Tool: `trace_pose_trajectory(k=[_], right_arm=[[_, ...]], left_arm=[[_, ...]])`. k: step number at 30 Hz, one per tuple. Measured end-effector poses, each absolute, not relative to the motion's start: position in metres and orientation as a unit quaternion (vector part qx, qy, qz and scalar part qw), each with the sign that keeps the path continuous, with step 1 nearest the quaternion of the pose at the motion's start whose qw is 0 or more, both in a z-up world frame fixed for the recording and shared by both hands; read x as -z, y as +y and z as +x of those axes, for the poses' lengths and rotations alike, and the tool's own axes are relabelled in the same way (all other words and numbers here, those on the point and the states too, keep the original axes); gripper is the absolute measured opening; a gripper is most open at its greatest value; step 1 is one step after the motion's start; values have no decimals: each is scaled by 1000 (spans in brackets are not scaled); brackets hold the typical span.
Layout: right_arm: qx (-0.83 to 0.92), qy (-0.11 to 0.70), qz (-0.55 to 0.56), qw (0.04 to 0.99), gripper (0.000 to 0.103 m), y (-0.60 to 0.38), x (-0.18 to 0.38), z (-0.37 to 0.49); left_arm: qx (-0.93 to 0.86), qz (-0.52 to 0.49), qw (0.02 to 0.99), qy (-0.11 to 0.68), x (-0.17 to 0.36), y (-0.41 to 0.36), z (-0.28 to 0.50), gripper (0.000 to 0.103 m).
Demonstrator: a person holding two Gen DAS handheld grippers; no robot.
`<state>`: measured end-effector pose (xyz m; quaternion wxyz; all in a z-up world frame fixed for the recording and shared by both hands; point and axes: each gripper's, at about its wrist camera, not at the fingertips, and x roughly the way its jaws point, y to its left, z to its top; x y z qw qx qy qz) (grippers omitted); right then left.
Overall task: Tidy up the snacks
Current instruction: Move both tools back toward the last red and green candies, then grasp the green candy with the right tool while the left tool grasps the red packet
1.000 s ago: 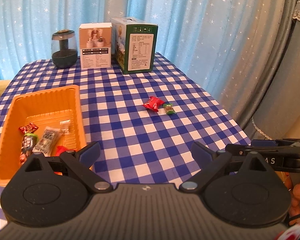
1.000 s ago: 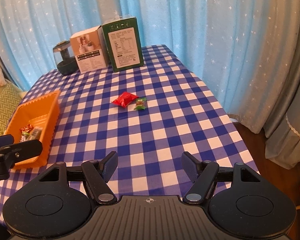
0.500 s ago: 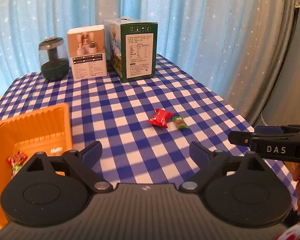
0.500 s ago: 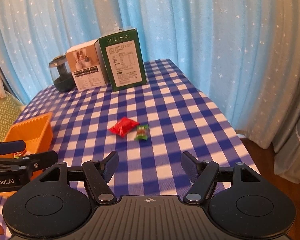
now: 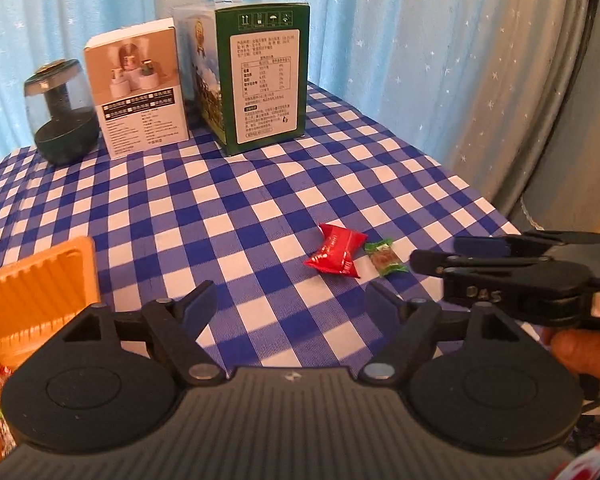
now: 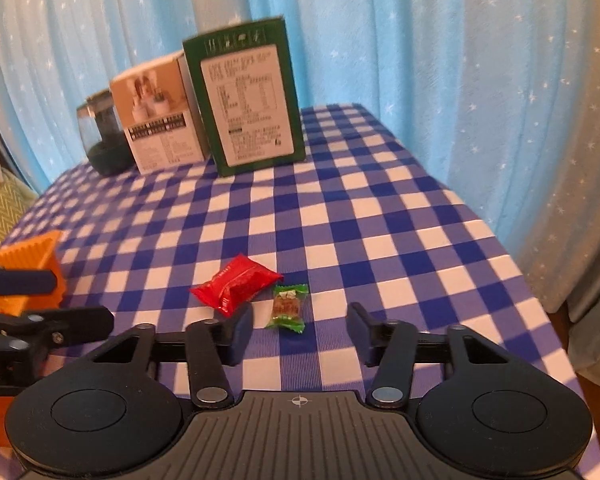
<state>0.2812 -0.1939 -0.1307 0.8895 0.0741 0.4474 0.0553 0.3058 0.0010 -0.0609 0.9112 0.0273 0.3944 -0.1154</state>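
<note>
A red snack packet (image 5: pixel 336 254) and a small green wrapped candy (image 5: pixel 384 258) lie side by side on the checked tablecloth. They also show in the right wrist view, the red packet (image 6: pixel 236 284) and the candy (image 6: pixel 287 306). My right gripper (image 6: pixel 300 330) is open and empty, just short of the candy, which lies between its fingers' line. It shows from the side in the left wrist view (image 5: pixel 436 254). My left gripper (image 5: pixel 294 300) is open and empty, a little short of the red packet. The orange basket (image 5: pixel 40 280) at the left holds several snacks.
A green carton (image 5: pixel 260 76), a white box (image 5: pixel 138 84) and a dark glass jar (image 5: pixel 62 116) stand at the table's far edge. Blue star curtains hang behind. The table's right edge (image 6: pixel 512 252) drops off near the candy.
Both grippers have moved forward and down toward the two snacks. The basket has slid out toward the left edge of both views. Both stay open.
</note>
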Motion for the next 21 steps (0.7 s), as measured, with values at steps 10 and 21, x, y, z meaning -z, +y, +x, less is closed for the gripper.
trace_pose_trajectory(k=[10,21], right_arm=[[-73,469,57,878,33,-185,173,314],[-41,458,89,884,20,-200,162,304]], left_arm=[[125,29,907,402,77,1,332,78],[152,48,901,404,85,-22,350,78]])
